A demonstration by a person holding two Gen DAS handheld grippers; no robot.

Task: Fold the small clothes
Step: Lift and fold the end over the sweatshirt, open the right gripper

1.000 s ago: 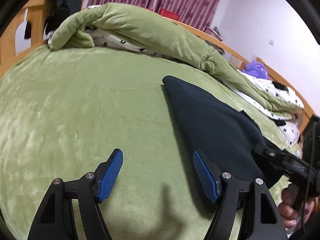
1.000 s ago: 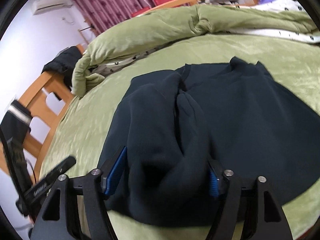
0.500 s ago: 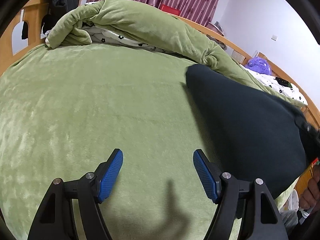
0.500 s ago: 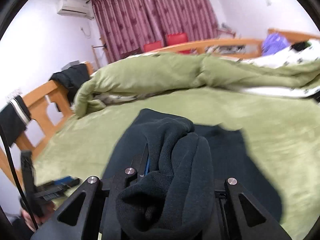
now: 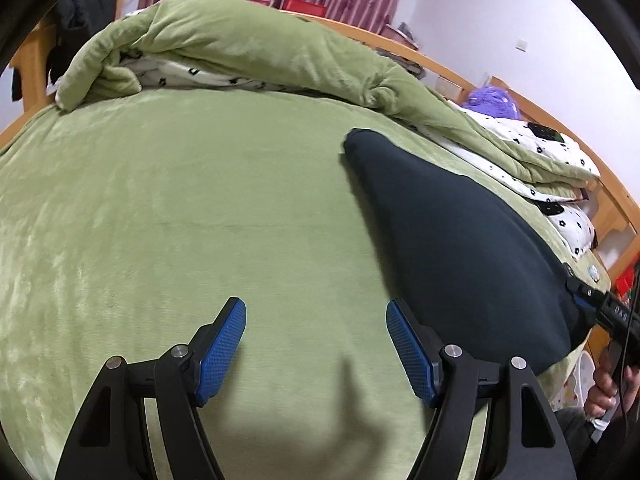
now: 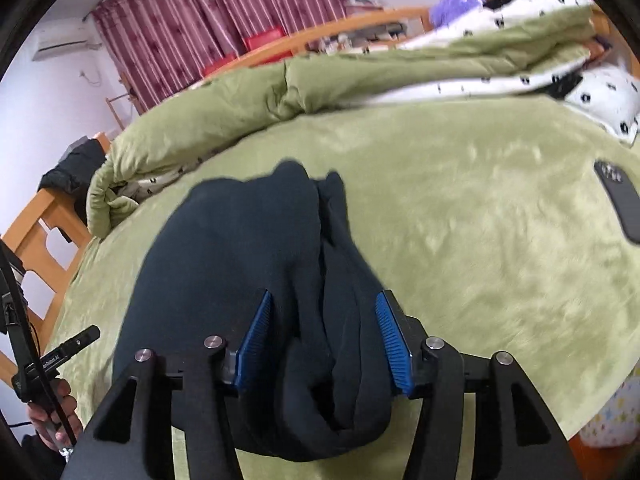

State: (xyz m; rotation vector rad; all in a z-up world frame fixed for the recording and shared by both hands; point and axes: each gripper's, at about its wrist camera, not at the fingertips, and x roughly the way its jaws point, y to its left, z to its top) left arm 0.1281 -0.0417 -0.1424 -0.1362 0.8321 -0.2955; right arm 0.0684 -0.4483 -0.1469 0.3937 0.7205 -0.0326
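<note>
A dark navy garment (image 6: pixel 248 248) lies folded lengthwise on the green bedcover (image 6: pixel 460 240), with a thick roll of cloth along its right side. My right gripper (image 6: pixel 324 298) straddles the near end of that roll. Its jaws are opening, and both blue pads (image 6: pixel 256 336) show clear of the cloth. In the left wrist view the garment (image 5: pixel 460 248) sits at the right, with the right gripper (image 5: pixel 600 310) at its near end. My left gripper (image 5: pixel 315 308) hangs open over bare bedcover (image 5: pixel 180 220), left of the garment, with nothing between its fingers.
A rolled green duvet (image 5: pixel 260 52) with white spotted lining runs along the far side of the bed. A black phone (image 6: pixel 618 200) lies on the cover at the right. A wooden bed frame (image 6: pixel 48 216) borders the left, with dark clothes draped over it. A person's hand (image 5: pixel 608 392) holds the right gripper.
The right gripper shut on the garment's bunched edge, carried it across, and now stands apart around the laid-down roll. The garment looks narrower. The left gripper drifted sideways, still open.
</note>
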